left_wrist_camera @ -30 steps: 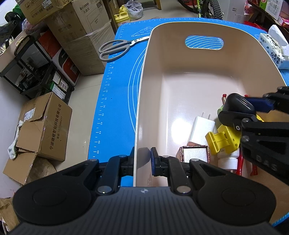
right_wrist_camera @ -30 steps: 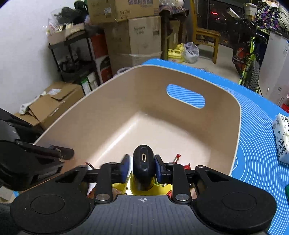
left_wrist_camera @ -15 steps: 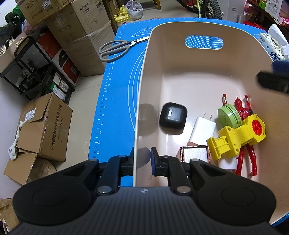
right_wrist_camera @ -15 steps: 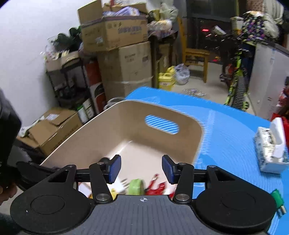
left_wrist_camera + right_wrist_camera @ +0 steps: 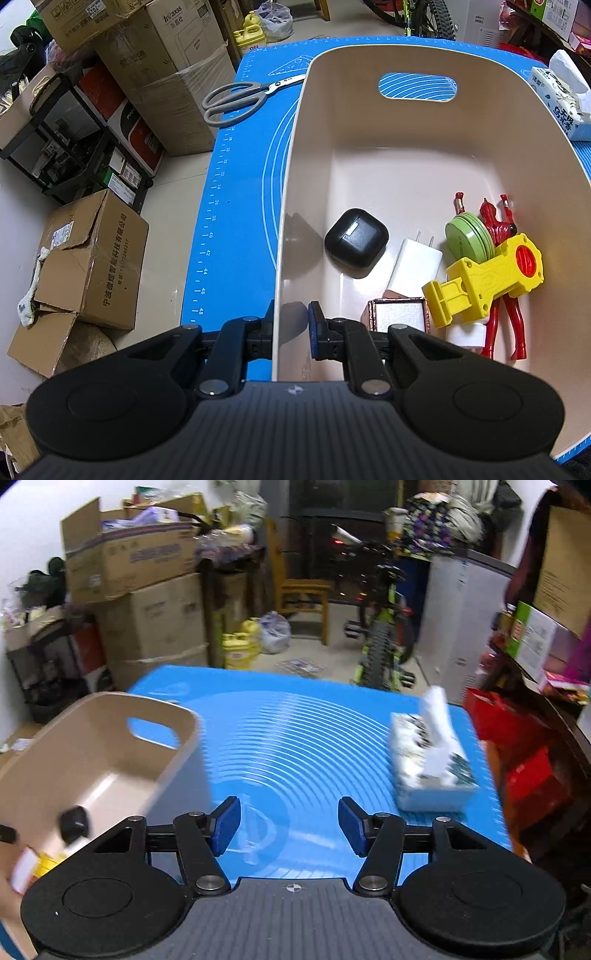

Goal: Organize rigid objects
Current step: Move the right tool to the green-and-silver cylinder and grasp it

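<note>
We see the beige bin (image 5: 480,122) mostly bare at its far end, toward its handle slot (image 5: 417,86). Its near right corner is crowded: black earbud case (image 5: 356,242), white charger (image 5: 413,264), yellow toy (image 5: 484,280), red figure (image 5: 498,229). Right of the bin, the blue mat (image 5: 314,746) lies open up to the tissue pack (image 5: 428,768); scissors (image 5: 236,98) lie left of the bin.

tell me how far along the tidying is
Mostly done: the black case, white charger, green tin, yellow toy and red figure lie in the beige bin. The left gripper clamps the bin's wall; the right gripper is opening, empty. The scissors remain on the mat.
</note>
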`<state>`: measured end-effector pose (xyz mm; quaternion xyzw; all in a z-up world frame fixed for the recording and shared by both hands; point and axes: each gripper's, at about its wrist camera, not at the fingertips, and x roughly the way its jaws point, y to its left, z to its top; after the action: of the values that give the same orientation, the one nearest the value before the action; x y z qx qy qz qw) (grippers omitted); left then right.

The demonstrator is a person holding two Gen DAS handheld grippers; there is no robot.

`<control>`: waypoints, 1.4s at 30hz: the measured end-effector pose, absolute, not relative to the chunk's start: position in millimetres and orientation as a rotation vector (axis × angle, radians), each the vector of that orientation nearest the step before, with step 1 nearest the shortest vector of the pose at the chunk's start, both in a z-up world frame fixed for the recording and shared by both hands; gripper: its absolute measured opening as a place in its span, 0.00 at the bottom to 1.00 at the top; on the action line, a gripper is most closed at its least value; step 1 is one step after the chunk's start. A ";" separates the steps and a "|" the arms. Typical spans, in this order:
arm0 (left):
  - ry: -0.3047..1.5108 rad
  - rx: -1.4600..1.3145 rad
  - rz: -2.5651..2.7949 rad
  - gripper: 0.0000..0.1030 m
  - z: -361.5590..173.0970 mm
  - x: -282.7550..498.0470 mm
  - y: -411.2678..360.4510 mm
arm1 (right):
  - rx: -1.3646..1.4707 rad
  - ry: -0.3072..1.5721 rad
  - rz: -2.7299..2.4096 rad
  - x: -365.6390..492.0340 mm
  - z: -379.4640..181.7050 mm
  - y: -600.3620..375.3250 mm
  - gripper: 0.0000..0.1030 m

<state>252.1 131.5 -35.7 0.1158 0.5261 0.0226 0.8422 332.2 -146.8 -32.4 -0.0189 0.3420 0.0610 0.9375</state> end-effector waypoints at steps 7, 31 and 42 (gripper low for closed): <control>1.112 0.244 0.048 0.17 -35.7 252.3 131.0 | -0.063 0.741 0.044 333.4 -60.0 -192.4 0.65; 1.114 0.228 0.052 0.17 -32.7 251.2 132.8 | 0.034 0.801 -0.105 346.0 -124.9 -279.5 0.66; 1.114 0.235 0.052 0.17 -33.4 251.3 132.3 | 0.051 0.805 -0.099 359.2 -144.0 -287.8 0.66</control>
<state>251.3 132.3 -33.4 0.1114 0.5273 0.0248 0.8420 359.2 -287.8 -144.0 0.0250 0.3917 -0.0481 0.9185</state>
